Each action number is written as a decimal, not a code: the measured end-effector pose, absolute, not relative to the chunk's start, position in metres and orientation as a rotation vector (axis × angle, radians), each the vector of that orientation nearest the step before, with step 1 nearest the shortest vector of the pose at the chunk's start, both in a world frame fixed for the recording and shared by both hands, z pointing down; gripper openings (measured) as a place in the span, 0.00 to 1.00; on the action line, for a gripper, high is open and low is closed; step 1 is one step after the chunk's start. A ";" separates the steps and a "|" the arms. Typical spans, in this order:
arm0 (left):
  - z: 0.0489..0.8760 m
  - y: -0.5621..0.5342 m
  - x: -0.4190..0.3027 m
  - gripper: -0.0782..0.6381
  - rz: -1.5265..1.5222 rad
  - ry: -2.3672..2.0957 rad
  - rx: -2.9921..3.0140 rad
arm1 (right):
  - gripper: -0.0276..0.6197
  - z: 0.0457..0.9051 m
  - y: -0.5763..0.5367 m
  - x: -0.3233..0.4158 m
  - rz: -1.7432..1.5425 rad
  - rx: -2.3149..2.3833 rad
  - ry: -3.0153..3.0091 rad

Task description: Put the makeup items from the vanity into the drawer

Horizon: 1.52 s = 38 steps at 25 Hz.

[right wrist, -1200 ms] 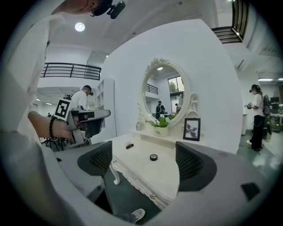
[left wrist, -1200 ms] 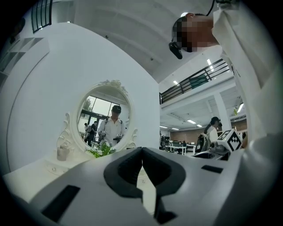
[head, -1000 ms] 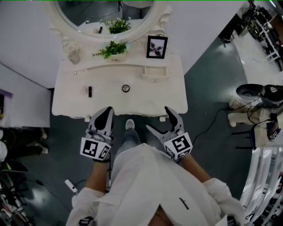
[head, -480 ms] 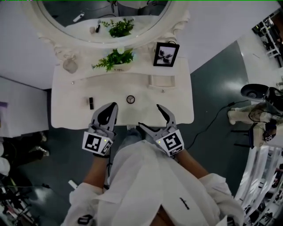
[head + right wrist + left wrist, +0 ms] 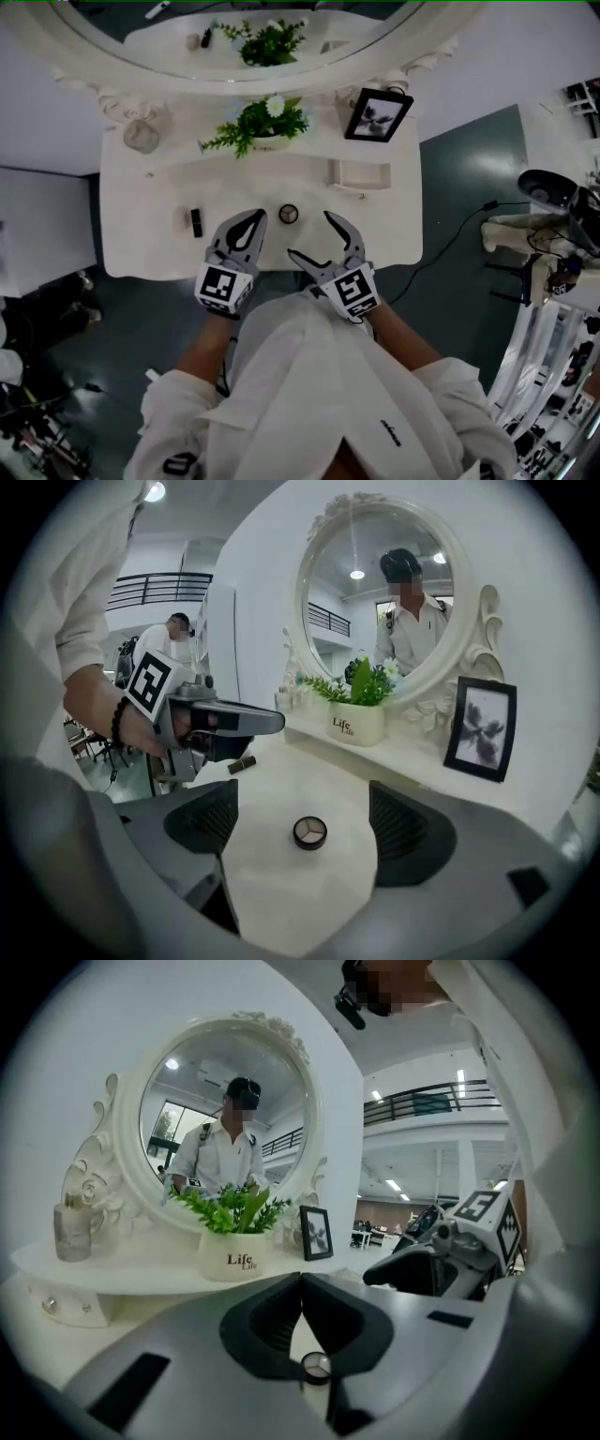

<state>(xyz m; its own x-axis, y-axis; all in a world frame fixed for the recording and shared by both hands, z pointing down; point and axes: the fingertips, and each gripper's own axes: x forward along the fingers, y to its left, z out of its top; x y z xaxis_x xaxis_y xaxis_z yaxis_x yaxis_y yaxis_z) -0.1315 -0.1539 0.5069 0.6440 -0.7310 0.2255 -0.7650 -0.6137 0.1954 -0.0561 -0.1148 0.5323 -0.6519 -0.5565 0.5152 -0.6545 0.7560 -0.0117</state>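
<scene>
The right gripper (image 5: 309, 234) held its fingers wide apart and empty. A small round black compact (image 5: 309, 832), its pale pan split in three, lay flat on the white vanity tabletop (image 5: 141, 246) just ahead of them, untouched. The left gripper (image 5: 255, 218), fingers pressed together at the tips, sat just left of the compact. Bare tabletop ringed the compact, and a black lipstick tube (image 5: 196, 222) lay farther left, short of the front edge.
</scene>
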 end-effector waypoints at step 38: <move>0.586 -0.171 -0.119 0.15 0.231 -1.184 2.439 | 0.64 0.673 -0.157 -0.086 0.408 0.714 -2.279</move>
